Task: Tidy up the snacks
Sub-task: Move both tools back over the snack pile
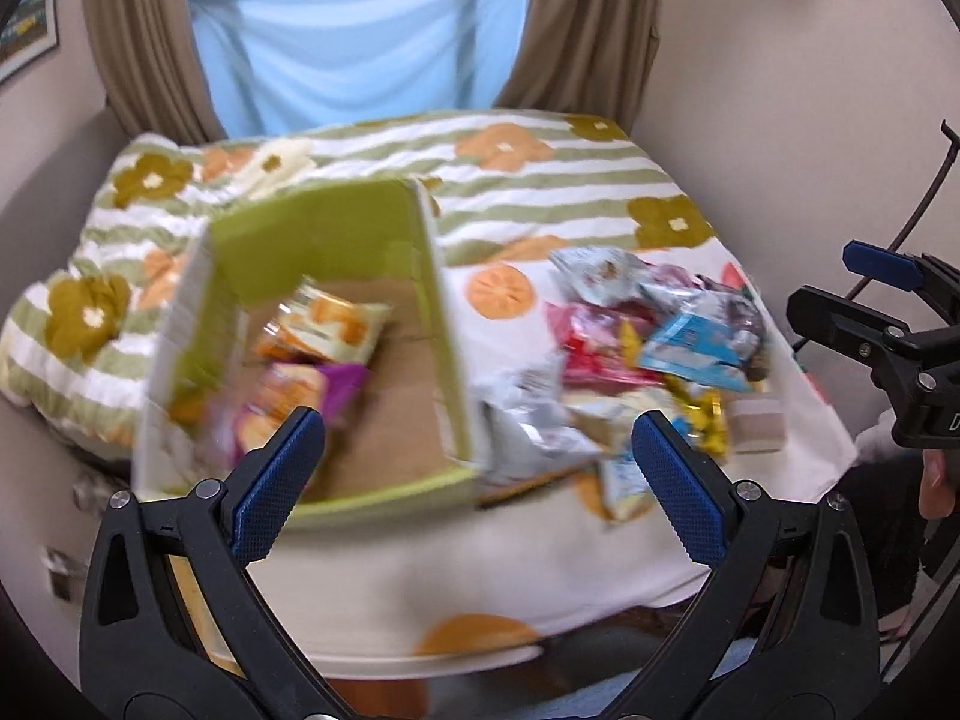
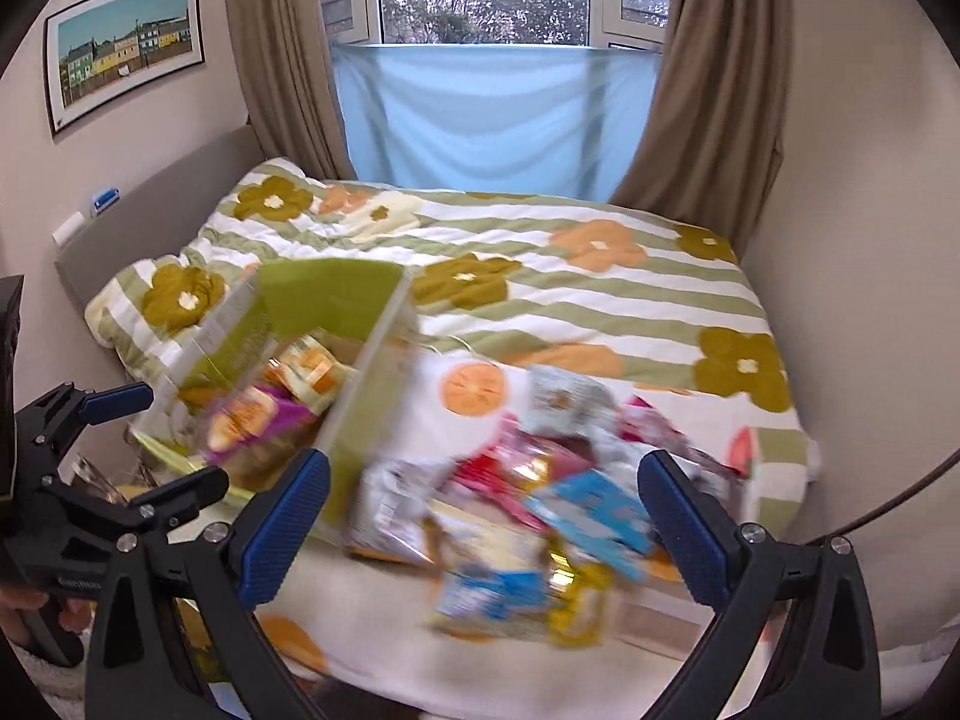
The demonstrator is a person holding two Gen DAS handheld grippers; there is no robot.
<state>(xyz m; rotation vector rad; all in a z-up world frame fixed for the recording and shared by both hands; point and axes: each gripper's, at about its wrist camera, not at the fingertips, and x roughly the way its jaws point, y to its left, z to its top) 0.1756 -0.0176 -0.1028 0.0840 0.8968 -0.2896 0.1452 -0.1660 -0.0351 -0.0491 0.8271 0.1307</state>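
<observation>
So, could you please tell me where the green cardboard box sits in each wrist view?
Left wrist view: the green cardboard box is left of centre, just above the left claw.
Right wrist view: the box is at centre left, beyond the right claw.
Shared landmark: the snack pile lies right of the box in both.

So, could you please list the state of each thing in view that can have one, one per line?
Left gripper: open, empty.
Right gripper: open, empty.
Green cardboard box: open-topped, partly filled with a few packets.
Orange snack packet: lying inside the box.
Purple snack packet: lying inside the box.
Pile of mixed snack packets: loose on the bed, outside the box.
Brown curtains: drawn apart.
</observation>
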